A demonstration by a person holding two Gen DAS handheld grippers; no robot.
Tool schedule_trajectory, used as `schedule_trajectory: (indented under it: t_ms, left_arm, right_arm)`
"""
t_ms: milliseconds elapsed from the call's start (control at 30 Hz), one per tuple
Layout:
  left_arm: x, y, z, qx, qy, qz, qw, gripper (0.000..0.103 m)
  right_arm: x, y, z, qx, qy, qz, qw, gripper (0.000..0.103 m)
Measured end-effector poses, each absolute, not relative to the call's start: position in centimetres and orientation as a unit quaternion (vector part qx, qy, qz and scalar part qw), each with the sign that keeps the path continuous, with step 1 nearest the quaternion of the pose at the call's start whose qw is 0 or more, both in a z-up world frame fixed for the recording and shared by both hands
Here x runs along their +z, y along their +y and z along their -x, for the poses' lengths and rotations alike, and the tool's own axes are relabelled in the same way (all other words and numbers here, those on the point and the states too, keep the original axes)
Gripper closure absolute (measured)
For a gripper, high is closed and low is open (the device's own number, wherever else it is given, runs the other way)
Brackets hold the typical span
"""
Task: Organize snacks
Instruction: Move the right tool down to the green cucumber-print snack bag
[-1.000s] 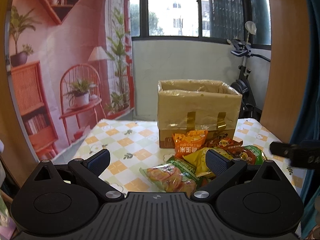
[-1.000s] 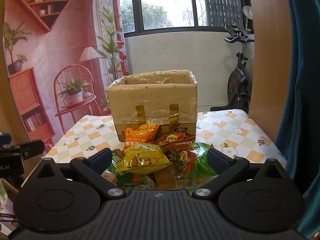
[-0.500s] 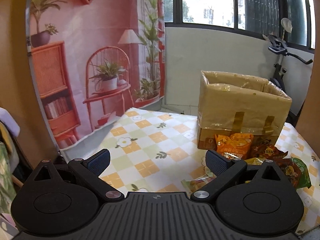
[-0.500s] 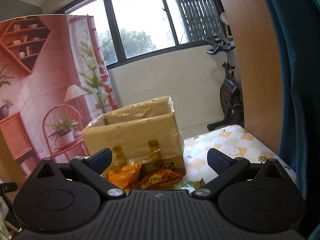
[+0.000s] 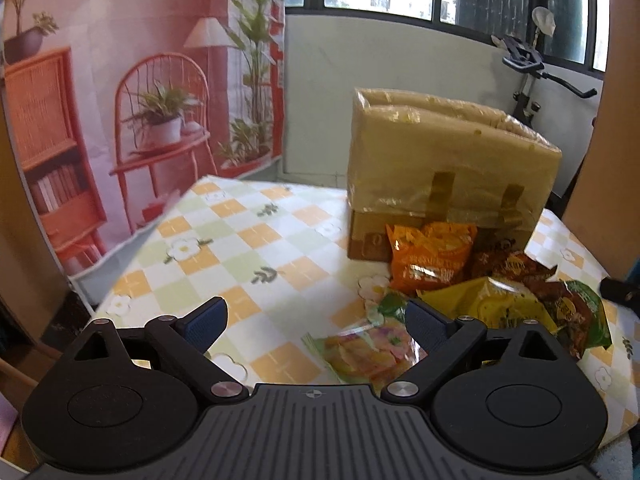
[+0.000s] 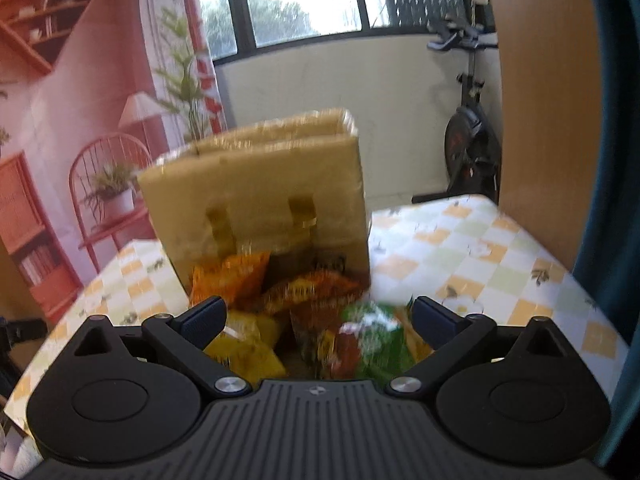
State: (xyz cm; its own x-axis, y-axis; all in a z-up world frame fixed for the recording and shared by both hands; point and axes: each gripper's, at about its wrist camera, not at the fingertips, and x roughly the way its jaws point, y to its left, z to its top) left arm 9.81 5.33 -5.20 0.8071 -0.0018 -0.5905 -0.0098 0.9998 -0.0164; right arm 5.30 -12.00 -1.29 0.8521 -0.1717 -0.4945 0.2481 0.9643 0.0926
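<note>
1. The table [image 5: 248,240], under its checked floral cloth, carries everything; most of the near-left part is bare.
2. A tape-wrapped cardboard box [image 5: 448,168] stands toward the far side, its top open. I'd judge it the place the snacks are meant to go.
3. The snack packets lie heaped on the cloth against the box's front face: an orange packet [image 5: 430,258] leaning on the box, a dark reddish one [image 5: 516,266] beside it, a yellow one [image 5: 500,308], a green one [image 5: 586,312] and, nearest, a clear packet of pale crisps [image 5: 368,356].
4. The left gripper [image 5: 316,320] hangs above the cloth, jaws spread wide but just now closing a little, with only the clear packet's corner showing between them and nothing pinched.
5. The right gripper [image 6: 318,318] is likewise released and empty, aimed over the yellow and green packets. That view is smeared, so which packet it favours is hard to say.
6. To pick well, I'd take the loose top packet first, pinch a crimped edge rather than the puffed middle, and lift clear before swinging over the box rim.
</note>
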Motion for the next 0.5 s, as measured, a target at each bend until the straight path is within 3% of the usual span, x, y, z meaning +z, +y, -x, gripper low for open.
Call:
schedule_trajectory:
  t_ms: [233,500]
  left_arm:
    - [-6.8,6.0,-10.5,-0.028,0.332,0.011,0.943,0.013]
    - [-6.6,7.3,-12.5,-0.086,0.325,-0.003,0.942,0.021]
  right_arm:
    - [-4.9,-10.2,-6.0,-0.059,0.303,-0.089,0.947,0.012]
    - [-6.9,-7.4,-7.3,-0.027,0.344,-0.080,0.935,0.015]
